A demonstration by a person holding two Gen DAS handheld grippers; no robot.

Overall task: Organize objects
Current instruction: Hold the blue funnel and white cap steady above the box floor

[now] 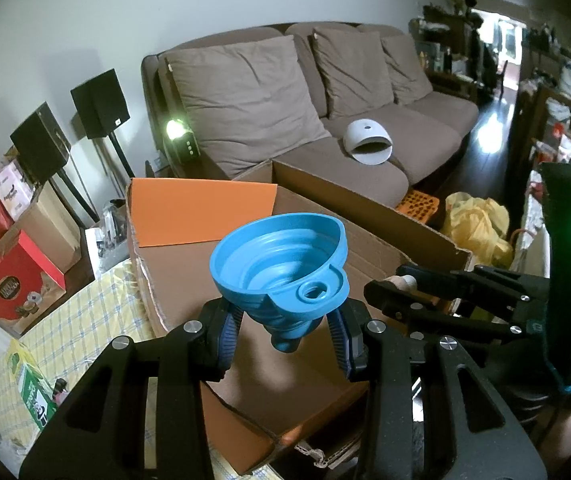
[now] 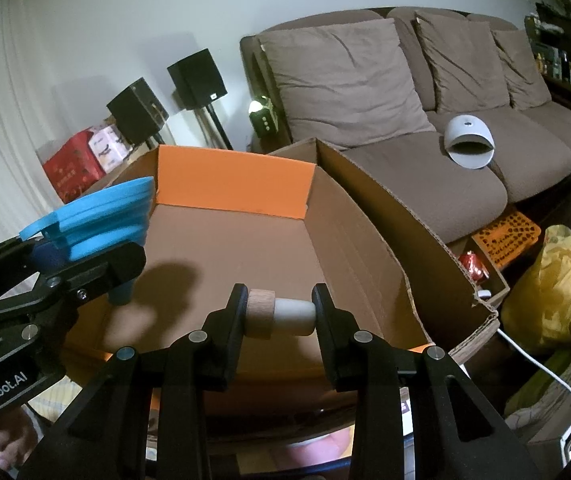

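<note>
A blue collapsible funnel [image 1: 281, 280], likely soft, light and squashy, is pinched at its ribbed lower cone by the left gripper [image 1: 285, 334] and held above an open cardboard box [image 2: 369, 216]. The right gripper [image 2: 279, 314] clamps a small wood-topped cork stopper [image 2: 279, 312] end to end; it looks light and firm. Both hover over the box's bare floor, with tall flaps standing along the sofa [image 2: 425, 160] side.

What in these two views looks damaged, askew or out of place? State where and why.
The cardboard box has a torn, ragged right flap edge. A white dome-shaped device sits alone on the sofa, an unusual spot. Nothing is spilled.
</note>
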